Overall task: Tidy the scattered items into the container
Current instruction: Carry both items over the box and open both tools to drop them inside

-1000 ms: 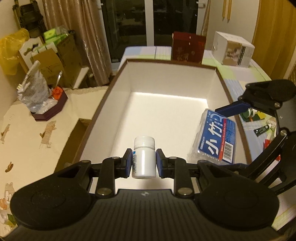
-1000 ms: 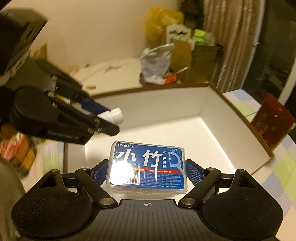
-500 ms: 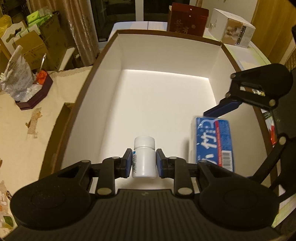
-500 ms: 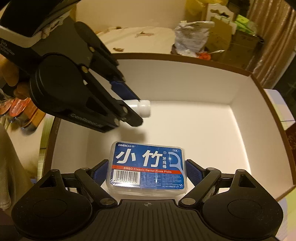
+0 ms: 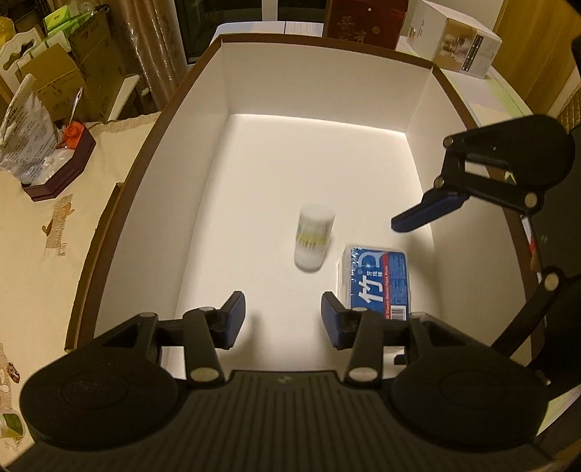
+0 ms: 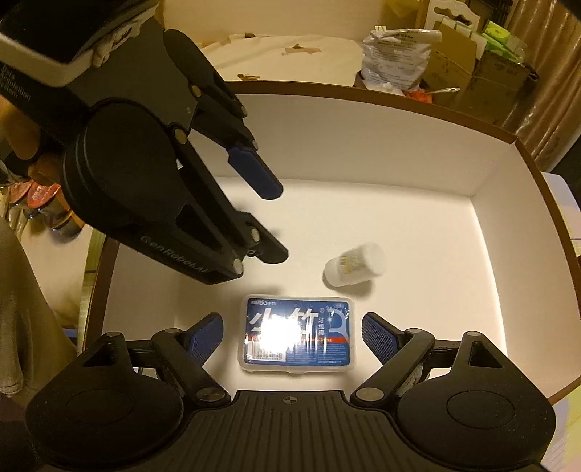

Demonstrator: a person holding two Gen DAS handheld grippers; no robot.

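Observation:
A large box [image 5: 152, 145] [image 6: 508, 163], brown outside and white inside, fills both views. A small white bottle [image 5: 313, 237] [image 6: 354, 269] lies blurred on the box floor, free of both grippers. Beside it lies a blue dental floss pick box [image 5: 377, 283] [image 6: 296, 334], flat on the floor. My left gripper [image 5: 281, 319] [image 6: 270, 221] hovers open above the box floor, nothing between its blue pads. My right gripper [image 6: 292, 332] [image 5: 410, 221] is open too, its fingers apart on either side of the floss box and clear of it.
Beyond the box's far wall stand a dark red carton [image 5: 365, 18] and a white carton [image 5: 457, 47]. To its left, a cream cloth carries a foil bag [image 5: 25, 138] on a dark tray, with cardboard boxes [image 5: 69, 72] behind. A person's hand [image 6: 21, 145] holds the left gripper.
Both grippers opened. The white bottle dropped from the left gripper onto the box floor and looks still in motion. The floss box left the right gripper and lies on the floor.

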